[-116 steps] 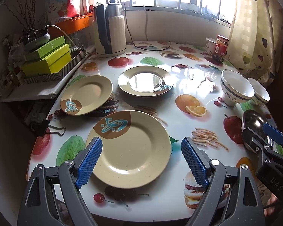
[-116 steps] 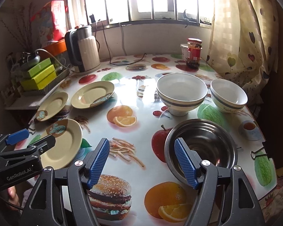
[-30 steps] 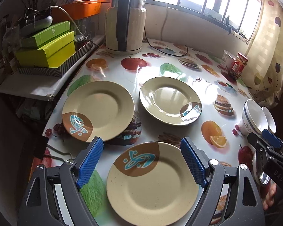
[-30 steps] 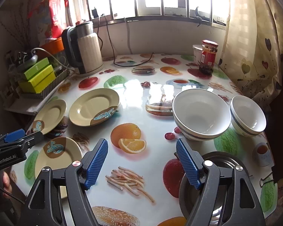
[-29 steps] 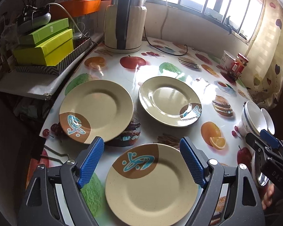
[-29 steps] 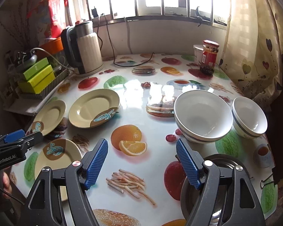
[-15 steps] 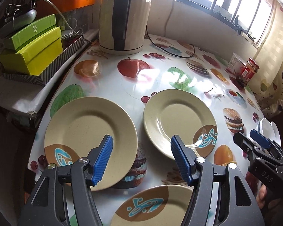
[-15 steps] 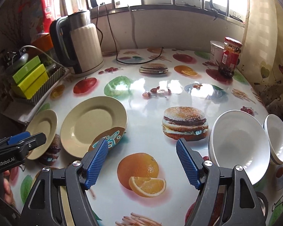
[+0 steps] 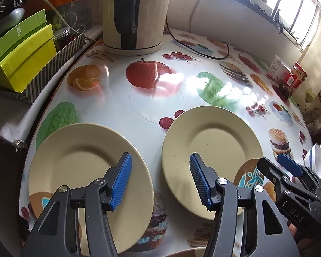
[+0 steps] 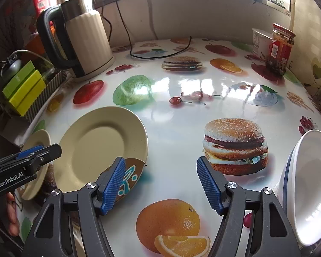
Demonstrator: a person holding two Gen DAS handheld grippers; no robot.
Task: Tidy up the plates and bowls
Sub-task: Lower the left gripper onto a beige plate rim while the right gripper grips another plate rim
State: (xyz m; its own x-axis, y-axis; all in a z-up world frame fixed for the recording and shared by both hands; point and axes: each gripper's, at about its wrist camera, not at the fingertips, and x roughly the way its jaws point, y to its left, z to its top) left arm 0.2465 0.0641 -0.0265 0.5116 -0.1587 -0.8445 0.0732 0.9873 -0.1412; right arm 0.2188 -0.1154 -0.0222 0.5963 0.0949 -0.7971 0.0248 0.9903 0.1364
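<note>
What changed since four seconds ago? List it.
Both grippers moved forward over the table: the left gripper now hovers between the two far plates, the right gripper beside the right one. Both stay open, holding nothing. Plates, bowls and kettle stayed put.

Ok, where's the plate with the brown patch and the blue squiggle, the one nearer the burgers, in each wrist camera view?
Left wrist view: the plate lies right of centre, just beyond the right finger of the open left claw, beside a second plate.
Right wrist view: the same plate lies left of centre, its patterned edge behind the left finger of the open right claw.
Shared landmark: the cream electric kettle, at the table's far edge.
</note>
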